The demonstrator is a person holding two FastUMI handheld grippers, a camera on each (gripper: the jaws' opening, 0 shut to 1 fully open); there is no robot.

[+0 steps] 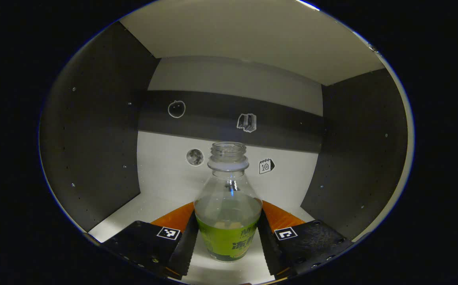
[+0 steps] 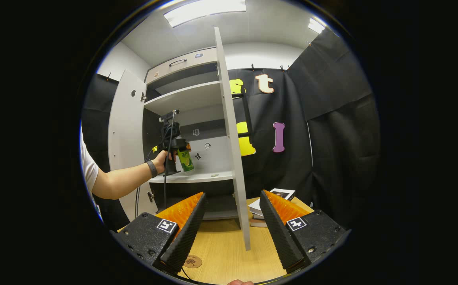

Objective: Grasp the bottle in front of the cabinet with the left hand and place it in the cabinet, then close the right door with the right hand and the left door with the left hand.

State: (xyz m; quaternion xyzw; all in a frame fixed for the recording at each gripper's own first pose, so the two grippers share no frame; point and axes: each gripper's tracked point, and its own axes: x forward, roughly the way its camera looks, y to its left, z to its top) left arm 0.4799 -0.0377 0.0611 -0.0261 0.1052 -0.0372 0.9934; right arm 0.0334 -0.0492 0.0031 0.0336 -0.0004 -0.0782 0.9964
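clear bottle (image 1: 228,206) with green label, pale grey cabinet (image 2: 187,99), light wood table (image 2: 221,245)

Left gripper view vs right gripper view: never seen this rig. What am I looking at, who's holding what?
There is no robot here. A person carries a handheld two-finger claw in each hand, and a fisheye camera rides on each, looking forward along its fingers.

The left gripper view looks into a cabinet compartment. The left claw has both fingers pressed on a clear bottle with a green label and no cap, held just above the shelf. Small stickers dot the back wall.

The right gripper view is taken from farther back, over a wooden table. The right claw is open and holds nothing. Beyond it stands the cabinet with both doors open; the right door is edge-on to the camera. The person's hand shows there, holding the left claw with the bottle inside the cabinet. A stack of books lies on the table.
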